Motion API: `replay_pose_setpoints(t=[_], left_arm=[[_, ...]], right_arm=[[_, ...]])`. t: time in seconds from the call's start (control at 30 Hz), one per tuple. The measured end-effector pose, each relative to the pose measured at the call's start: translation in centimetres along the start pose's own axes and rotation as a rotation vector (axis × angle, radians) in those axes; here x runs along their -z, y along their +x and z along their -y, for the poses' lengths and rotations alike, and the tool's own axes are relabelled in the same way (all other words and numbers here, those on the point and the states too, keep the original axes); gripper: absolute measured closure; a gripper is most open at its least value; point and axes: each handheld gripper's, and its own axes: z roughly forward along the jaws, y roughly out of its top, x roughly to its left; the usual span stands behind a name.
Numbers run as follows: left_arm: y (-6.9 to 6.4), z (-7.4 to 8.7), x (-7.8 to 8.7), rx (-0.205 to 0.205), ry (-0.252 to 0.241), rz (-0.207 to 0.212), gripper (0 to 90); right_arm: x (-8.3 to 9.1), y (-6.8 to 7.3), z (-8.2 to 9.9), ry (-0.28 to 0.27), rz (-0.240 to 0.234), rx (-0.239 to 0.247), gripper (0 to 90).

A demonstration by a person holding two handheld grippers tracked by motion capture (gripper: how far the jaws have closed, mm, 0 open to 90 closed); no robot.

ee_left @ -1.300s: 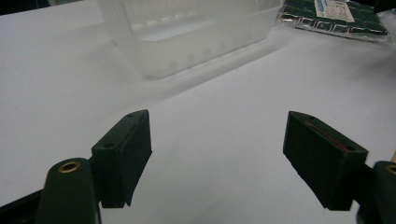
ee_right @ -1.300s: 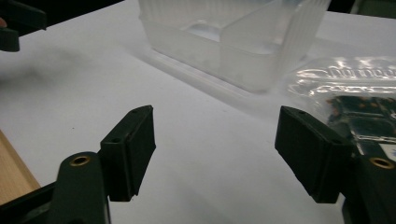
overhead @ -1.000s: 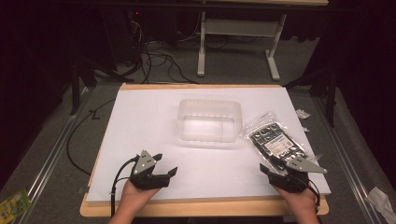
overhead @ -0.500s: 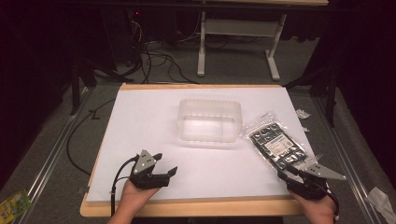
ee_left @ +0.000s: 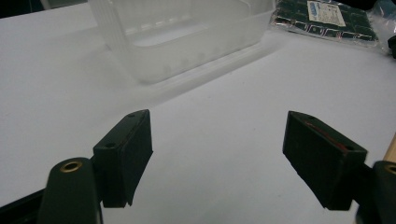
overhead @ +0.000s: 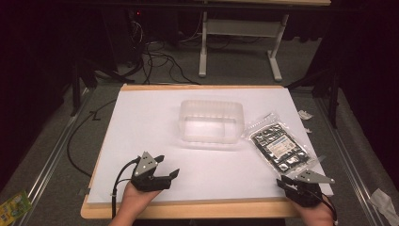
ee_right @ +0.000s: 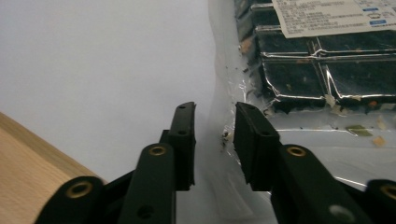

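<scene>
While closing, right gripper [ee_right: 215, 140] fingers astride the clear bag [overhead: 278, 147] edge; left gripper [ee_left: 217, 154] fingers apart.

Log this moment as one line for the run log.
right tool: jaws closing on clear edge of snack packet, gap left | left tool: open, idle on table | plastic tub: empty

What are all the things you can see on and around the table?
Clear plastic tub: one, see-through, middle of the table.
Sealed packet: one, clear with dark contents and a white label, right of the tub.
White sheet: one, covering the wooden table.
Cables: several, black, on the floor behind.
Left gripper: one, black, jaws open over bare sheet.
Right gripper: one, black, jaws closing around the packet's clear edge.
</scene>
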Motion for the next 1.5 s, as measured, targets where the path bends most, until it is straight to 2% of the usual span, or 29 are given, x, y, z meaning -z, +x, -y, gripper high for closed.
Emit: replay_pose_setpoints(t=[0.03,0.13,0.17,0.27,0.33,0.37,0.47,0.5,0.53,0.57,0.63,0.7,0.8,0.83,0.87,0.9,0.93,0.97,1.03,1.07,1.1,1.17,1.2,1.23,1.27,1.37,1.43,1.5], left_arm=[[0.0,0.0,0.0,0.0,-0.001,-0.001,24.6],[0.1,0.0,0.0,0.003,-0.002,-0.002,24.6],[0.2,0.0,0.0,0.004,-0.001,-0.003,24.6],[0.1,0.0,0.0,0.005,-0.003,-0.002,24.6],[0.1,0.0,0.1,0.004,-0.004,-0.002,24.6],[0.2,0.0,0.0,0.004,-0.004,-0.003,24.7],[0.2,0.0,0.0,0.005,-0.002,-0.002,24.7],[0.2,0.0,0.0,0.004,-0.003,-0.001,24.7],[0.2,0.0,0.0,0.004,-0.003,-0.001,24.7],[0.1,0.0,-0.1,0.002,-0.003,0.0,24.6],[0.1,0.0,-0.1,0.001,-0.003,0.0,24.7],[0.1,0.0,-0.1,-0.001,-0.002,-0.001,24.7],[0.1,0.0,0.0,-0.001,-0.002,-0.002,24.7],[0.1,0.0,0.1,0.0,-0.004,-0.002,24.7],[0.1,0.0,0.1,0.0,-0.004,-0.002,24.7],[0.2,0.0,0.1,0.001,-0.004,-0.003,24.8],[0.2,0.0,0.1,0.001,-0.004,-0.003,24.8],[0.2,0.0,0.1,0.001,-0.003,-0.005,24.8],[0.2,0.0,0.1,0.004,-0.005,-0.005,24.9],[0.2,0.0,0.1,0.004,-0.005,-0.005,24.9],[0.1,0.0,0.1,-0.001,-0.003,-0.002,24.9],[0.1,0.0,0.0,-0.004,0.0,-0.001,24.9],[0.1,0.0,0.0,-0.004,0.0,-0.001,24.9],[0.1,0.0,0.0,-0.005,0.001,-0.002,25.0],[0.1,0.0,0.0,-0.005,0.001,-0.002,24.9],[0.1,0.0,-0.1,-0.005,0.003,-0.002,25.0],[0.1,0.0,0.0,-0.005,0.002,-0.003,25.0],[0.1,0.0,0.0,-0.005,0.002,-0.003,25.0]], right_arm=[[0.0,0.0,0.0,0.0,0.0,0.0,77.2],[0.2,0.1,-0.1,0.003,0.019,0.018,90.0],[0.3,0.3,-0.3,0.003,0.036,0.046,90.0],[0.3,0.6,-0.4,0.007,0.049,0.07,90.0],[0.4,0.8,-0.4,0.002,0.043,0.066,90.0],[0.4,1.2,-0.7,-0.007,0.017,0.073,90.0],[0.2,1.9,-1.1,-0.012,-0.003,0.084,90.0],[-0.2,2.9,-1.6,-0.014,-0.026,0.102,90.0],[-0.2,2.9,-1.6,-0.014,-0.026,0.102,90.0],[-0.9,4.3,-2.3,-0.01,-0.052,0.132,90.0],[-1.2,4.7,-2.6,-0.007,-0.059,0.14,90.0],[-2.4,6.4,-3.6,0.002,-0.078,0.174,90.0],[-3.0,7.2,-4.0,0.008,-0.078,0.192,90.0],[-2.9,7.2,-4.1,0.001,-0.102,0.17,80.1],[-2.9,7.2,-4.1,0.001,-0.102,0.17,80.1],[-1.9,6.5,-4.1,-0.046,-0.106,0.132,77.6],[-1.9,6.5,-4.1,-0.046,-0.106,0.132,77.6],[-0.5,5.0,-4.0,-0.09,-0.085,0.085,78.4],[0.8,3.1,-3.8,-0.112,-0.016,0.053,81.9],[0.8,3.1,-3.8,-0.112,-0.016,0.053,81.9],[1.8,0.8,-3.3,-0.127,0.066,0.026,88.4],[2.5,-1.7,-2.5,-0.124,0.137,-0.015,90.0],[2.5,-1.7,-2.5,-0.124,0.137,-0.015,90.0],[3.0,-4.1,-1.6,-0.119,0.186,-0.087,90.0],[3.0,-4.1,-1.6,-0.119,0.186,-0.087,90.0],[3.3,-7.5,0.5,-0.077,0.242,-0.168,90.0],[3.0,-8.0,1.4,-0.049,0.236,-0.174,90.0],[2.8,-7.9,2.0,-0.019,0.221,-0.172,90.0]])
